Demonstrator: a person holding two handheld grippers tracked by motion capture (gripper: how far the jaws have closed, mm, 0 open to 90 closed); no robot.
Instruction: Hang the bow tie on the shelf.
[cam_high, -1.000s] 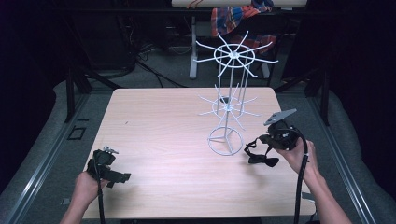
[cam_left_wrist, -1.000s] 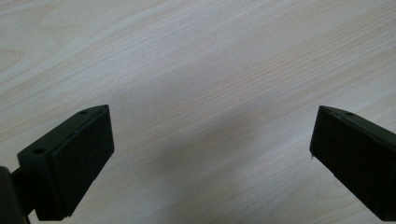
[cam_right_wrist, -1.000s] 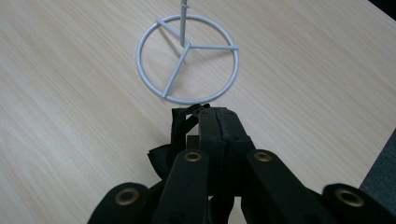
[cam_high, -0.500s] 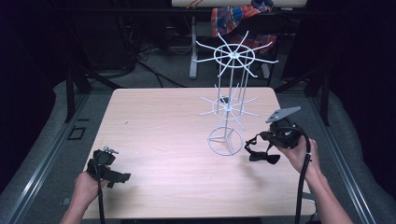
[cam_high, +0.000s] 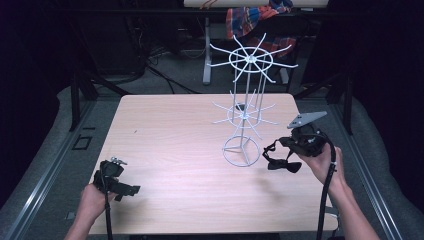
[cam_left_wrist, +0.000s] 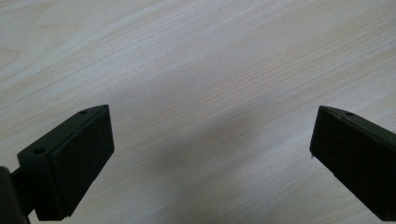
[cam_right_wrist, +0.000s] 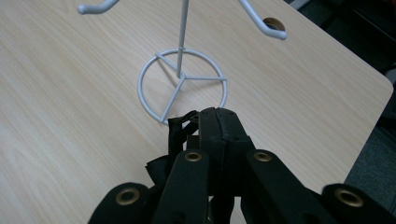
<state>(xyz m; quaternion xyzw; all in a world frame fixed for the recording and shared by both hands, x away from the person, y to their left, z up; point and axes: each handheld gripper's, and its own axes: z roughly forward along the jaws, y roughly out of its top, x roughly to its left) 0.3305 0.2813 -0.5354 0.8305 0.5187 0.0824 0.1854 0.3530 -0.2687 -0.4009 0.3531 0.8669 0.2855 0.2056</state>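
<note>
Right now your right tongs (cam_high: 280, 156) are clamped on a black bow tie (cam_high: 282, 165), with the wire rack (cam_high: 243, 120) just beyond; your left tongs (cam_high: 131, 190) gape over bare table (cam_high: 175, 140).

A colourful cloth (cam_high: 257, 17) is hanging behind the wooden table (cam_high: 165, 145), with cables (cam_high: 165, 80) trailing across the floor.

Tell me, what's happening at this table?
A person holds a gripping tool in each hand. The right tool is shut on a black bow tie, held just beside the ring base of a white wire rack standing on the wooden table. The left tool is open, holding nothing, low over bare tabletop near the person.
</note>
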